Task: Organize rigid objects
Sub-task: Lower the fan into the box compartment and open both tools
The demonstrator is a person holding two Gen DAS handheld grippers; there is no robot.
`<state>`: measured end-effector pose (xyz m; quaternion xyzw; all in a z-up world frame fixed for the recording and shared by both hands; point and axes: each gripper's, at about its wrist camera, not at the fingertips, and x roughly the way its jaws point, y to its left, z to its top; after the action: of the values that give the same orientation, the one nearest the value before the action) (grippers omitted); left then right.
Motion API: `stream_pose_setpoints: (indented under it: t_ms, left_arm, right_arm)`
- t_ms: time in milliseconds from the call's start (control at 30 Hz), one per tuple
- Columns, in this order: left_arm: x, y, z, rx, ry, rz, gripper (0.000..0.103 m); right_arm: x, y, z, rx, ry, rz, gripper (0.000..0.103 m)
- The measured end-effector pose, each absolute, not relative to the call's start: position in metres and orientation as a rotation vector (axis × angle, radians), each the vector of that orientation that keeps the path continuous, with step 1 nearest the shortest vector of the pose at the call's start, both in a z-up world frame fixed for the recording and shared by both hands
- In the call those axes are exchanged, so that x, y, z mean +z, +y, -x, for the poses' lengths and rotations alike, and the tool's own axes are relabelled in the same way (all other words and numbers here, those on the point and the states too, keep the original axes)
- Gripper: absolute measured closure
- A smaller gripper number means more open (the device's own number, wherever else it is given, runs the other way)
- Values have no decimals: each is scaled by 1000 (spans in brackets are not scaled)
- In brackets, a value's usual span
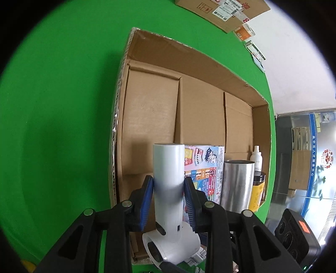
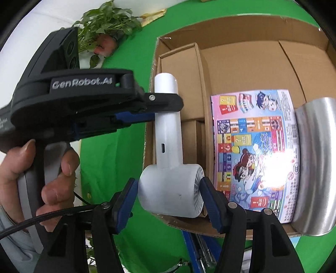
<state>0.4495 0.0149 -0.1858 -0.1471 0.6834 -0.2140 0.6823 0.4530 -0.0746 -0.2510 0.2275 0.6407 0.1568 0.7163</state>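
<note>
A white hair dryer (image 1: 167, 182) is held over the near-left corner of an open cardboard box (image 1: 189, 69). My left gripper (image 1: 169, 199) is shut on its handle. In the right wrist view the dryer (image 2: 168, 159) hangs head down, and my right gripper (image 2: 168, 199) brackets its round head with jaws spread; contact is unclear. The left gripper (image 2: 151, 109) shows there too, clamped across the handle. Inside the box stand a colourful game box (image 2: 256, 151), a steel cup (image 2: 317, 163), a white spray bottle (image 1: 257, 157) and a yellow jar (image 1: 258, 189).
The box sits on a green table (image 1: 63, 126). Another cardboard box (image 1: 222, 10) and small packets (image 1: 254, 50) lie at the far edge. A black device (image 1: 294, 233) stands at right. A leafy plant (image 2: 105, 23) is beyond the table.
</note>
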Motion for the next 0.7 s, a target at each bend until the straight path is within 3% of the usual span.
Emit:
stream_pose_setpoints:
  t_ms: [233,300,367,400,433,500,533,700]
  left_arm:
    - [-157,24,-445,-487,1443,326,72]
    - [-143,29,-442,-487,1400,320,72]
    - [-129,33,-437,-479,1355,303,72]
    - [-120,34,-433,-473,1329,289,72]
    - [-112,35,-428,-467,1301,275,70]
    - [-97,37,-415,-430,1240,226,53]
    - [-90,38,-407,-401,1209,196,40]
    - [-66,46,-366,-327,1124,143,37]
  right_arm:
    - [-255,-83,-455,369,1392,-595,42]
    - [-249,-84,-451,381,1376,-587,33]
    - [-241,-84,-444,386,1351,-542,15]
    - [-237,-85,-440,382,1338,-519,13]
    - [-232,-86,-434,378,1325,-499,11]
    - [-226,-93,-431,360,1312,-469,9]
    - [-224,-94,-427,348,1306,-450,7]
    - [-201,-96,-400,337,1263,-340,7]
